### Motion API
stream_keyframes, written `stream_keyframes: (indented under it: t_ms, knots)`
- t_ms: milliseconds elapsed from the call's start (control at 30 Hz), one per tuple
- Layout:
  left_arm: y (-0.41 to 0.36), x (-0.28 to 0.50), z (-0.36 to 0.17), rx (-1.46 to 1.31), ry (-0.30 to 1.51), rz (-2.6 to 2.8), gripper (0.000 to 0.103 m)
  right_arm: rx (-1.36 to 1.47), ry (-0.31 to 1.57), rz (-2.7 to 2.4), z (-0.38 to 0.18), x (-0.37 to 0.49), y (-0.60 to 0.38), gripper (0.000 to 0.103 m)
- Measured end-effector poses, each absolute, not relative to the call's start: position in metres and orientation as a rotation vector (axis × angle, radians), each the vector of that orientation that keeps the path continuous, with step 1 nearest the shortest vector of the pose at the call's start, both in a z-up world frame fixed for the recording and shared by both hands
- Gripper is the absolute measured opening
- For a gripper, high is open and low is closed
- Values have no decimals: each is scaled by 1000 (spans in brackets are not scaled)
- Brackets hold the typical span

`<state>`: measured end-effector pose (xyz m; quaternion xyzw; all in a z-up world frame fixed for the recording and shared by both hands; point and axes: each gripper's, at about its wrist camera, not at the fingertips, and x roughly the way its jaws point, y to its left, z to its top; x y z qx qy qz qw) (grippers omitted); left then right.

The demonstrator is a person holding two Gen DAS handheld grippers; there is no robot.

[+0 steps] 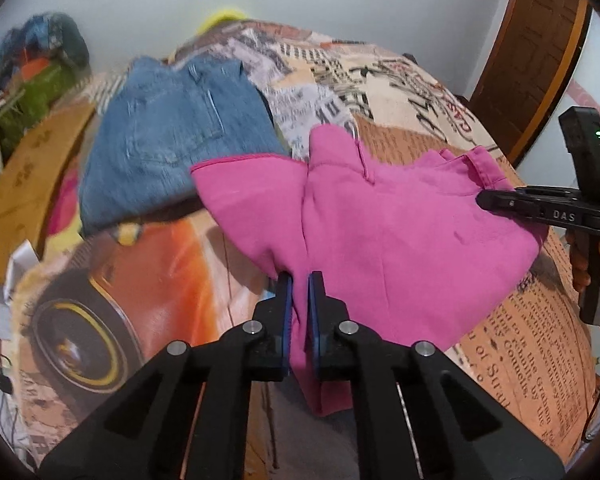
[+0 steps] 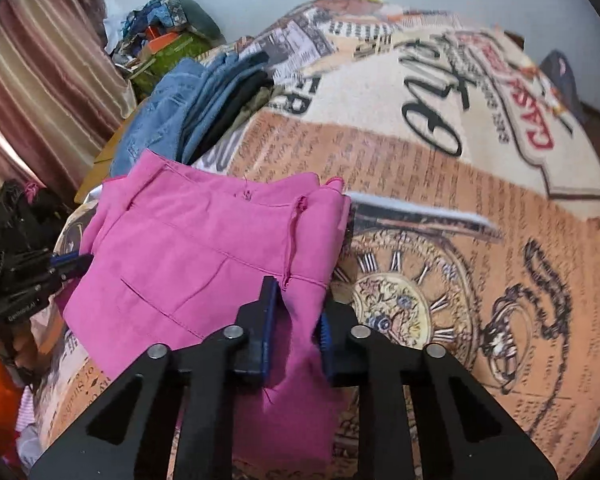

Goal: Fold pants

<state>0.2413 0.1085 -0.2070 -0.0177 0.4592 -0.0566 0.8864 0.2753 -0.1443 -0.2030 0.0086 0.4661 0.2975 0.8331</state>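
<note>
Left gripper [image 1: 299,280] clamped on bunched edge of pink pants [image 1: 380,232]; right gripper [image 2: 298,300] gripping opposite edge, fabric pinched between blue pads; pants lie ahead of both grippers on printed bedspread [image 2: 460,168], already doubled into compact bundle, waistband and loose thread visible; folded jeans [image 1: 172,140] just beyond left gripper, touching pink cloth; fold judged well advanced; left: final fold or smoothing, then setting pants beside jeans.

Pink pants [image 2: 204,248] lower edge hidden behind fingers [image 2: 266,320]; jeans [image 1: 172,140] motion-blurred; bedspread [image 2: 480,160] print smeared.
</note>
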Motion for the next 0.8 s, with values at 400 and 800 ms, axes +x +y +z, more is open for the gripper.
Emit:
stream_keyframes:
  t_ms: [400, 800]
  knots:
    - [138, 242, -138, -69, 802, -116, 1, -50, 790, 658, -123, 248, -115, 9]
    - [173, 237, -147, -117, 851, -114, 1, -119, 758, 696, -100, 258, -65, 9]
